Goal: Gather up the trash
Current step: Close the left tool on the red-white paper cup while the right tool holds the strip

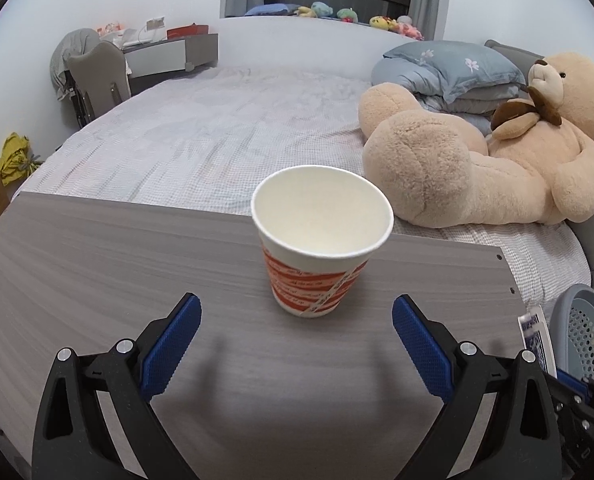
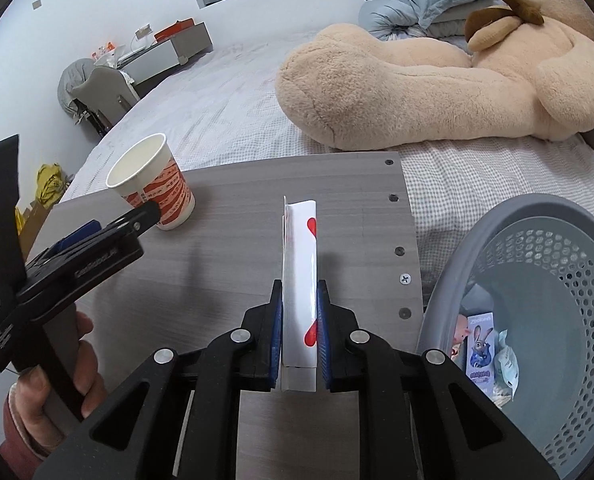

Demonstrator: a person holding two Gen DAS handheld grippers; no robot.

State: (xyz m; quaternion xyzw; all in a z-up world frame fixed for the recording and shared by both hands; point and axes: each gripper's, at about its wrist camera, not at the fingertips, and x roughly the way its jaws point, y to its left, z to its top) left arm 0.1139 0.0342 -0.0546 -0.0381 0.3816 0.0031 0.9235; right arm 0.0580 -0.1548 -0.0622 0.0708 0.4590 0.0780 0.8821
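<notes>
Bedroom setting: a grey wood-grain bench [image 2: 257, 200] stood against a bed with a white checked cover [image 1: 201, 136], a large tan plush bear [image 1: 477, 160] lying on it. Right hand-held gripper [image 2: 299, 320] was clamped on a slim white carton with red heart marks [image 2: 300, 264], held clear above the bench and pointing forward along the fingers. A grey perforated plastic basket [image 2: 537, 300] sat just beside the bench's right edge, already holding a few wrappers and a small printed box. Left hand-held gripper [image 1: 296, 320] was wide open, empty, its blue pads on either side of the view and short of a white paper cup with orange bands [image 1: 321, 240], which stood upright on the bench. Judgement: step in hand is carrying the carton to the basket. To do it well, swing right until the carton is fully over the basket mouth before releasing, keeping it clear of the rim. For the cup, close the pads lightly on the wall; it looks easily crushed or tipped.
</notes>
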